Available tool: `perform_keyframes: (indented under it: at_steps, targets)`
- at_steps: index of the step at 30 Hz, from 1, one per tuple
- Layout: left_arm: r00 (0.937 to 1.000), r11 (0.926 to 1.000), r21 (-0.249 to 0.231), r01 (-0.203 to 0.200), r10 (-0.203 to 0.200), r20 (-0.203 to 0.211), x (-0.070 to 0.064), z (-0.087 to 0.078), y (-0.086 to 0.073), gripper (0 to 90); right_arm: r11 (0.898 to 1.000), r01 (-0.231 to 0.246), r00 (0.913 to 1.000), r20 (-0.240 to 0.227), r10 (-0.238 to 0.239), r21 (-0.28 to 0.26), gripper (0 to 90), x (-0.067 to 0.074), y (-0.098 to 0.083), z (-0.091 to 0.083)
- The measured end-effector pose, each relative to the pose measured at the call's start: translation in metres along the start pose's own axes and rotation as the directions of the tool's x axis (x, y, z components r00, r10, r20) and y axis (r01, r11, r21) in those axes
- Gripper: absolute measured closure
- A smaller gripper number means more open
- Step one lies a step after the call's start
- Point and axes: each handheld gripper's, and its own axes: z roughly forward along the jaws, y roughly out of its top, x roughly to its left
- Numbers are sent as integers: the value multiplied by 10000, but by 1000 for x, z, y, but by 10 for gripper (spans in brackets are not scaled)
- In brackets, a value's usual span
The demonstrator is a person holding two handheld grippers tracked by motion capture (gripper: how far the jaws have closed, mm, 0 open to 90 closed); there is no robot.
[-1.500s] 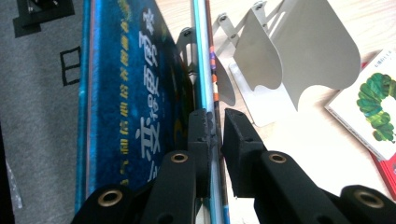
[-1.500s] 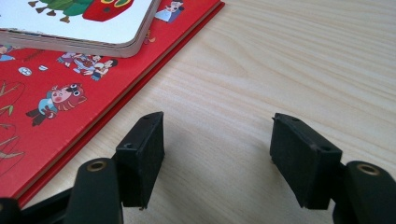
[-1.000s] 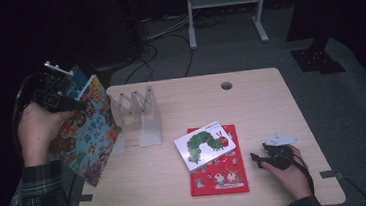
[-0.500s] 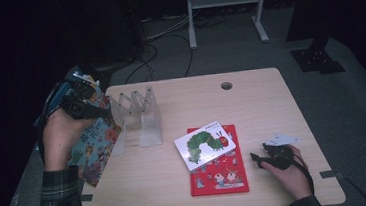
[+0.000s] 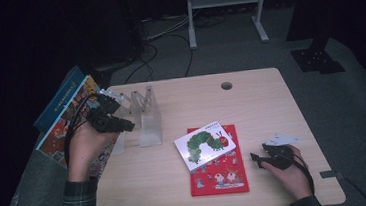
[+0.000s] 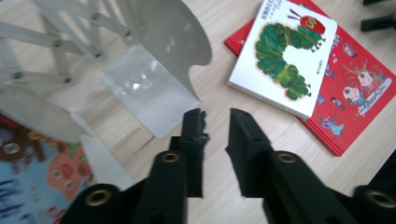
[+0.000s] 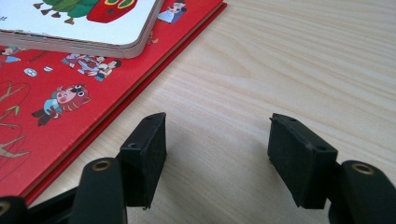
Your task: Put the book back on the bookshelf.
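Glossy, stiff and light, the caterpillar board book (image 5: 206, 145) lies on the red book (image 5: 221, 174) at four o'clock from the rack (image 5: 145, 117), best pinched by its overhanging edge; my left jaws (image 5: 127, 126), just opening, and right jaws (image 5: 254, 158) gape empty.

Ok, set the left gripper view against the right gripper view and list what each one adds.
Left gripper view adds the white folding rack and a patterned book. Right gripper view adds the right gripper, jaws apart and empty, having just closed slightly. Both share the caterpillar book lying on the red book, on the wooden table.
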Motion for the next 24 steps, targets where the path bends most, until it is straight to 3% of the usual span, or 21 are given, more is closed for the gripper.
perform_keyframes:
  at_steps: [5, 11, 18, 19, 24]
  targets:
    - [9989, 9989, -74, -461, 462, 10, -10, 18, -6, 612, 9998, -89, 9998, -199, 86, -154, 369, 1, 7, -4]
    - [9972, 9972, -43, -744, 744, 71, -19, 42, -15, 508, 9997, -114, 9991, -418, 105, -208, 373, 1, 16, -3]
    - [9968, 9970, -9, -778, 778, 187, -24, 78, -29, 404, 9995, -152, 9987, -496, 138, -292, 379, -1, 26, -1]
    - [9953, 9957, 61, -929, 927, 282, -23, 82, -31, 400, 9994, -140, 9985, -530, 122, -324, 380, -2, 29, 0]
    - [9950, 9954, 33, -961, 959, 293, -26, 97, -40, 326, 9994, 0, 9979, -653, -22, -335, 383, -1, 40, 7]
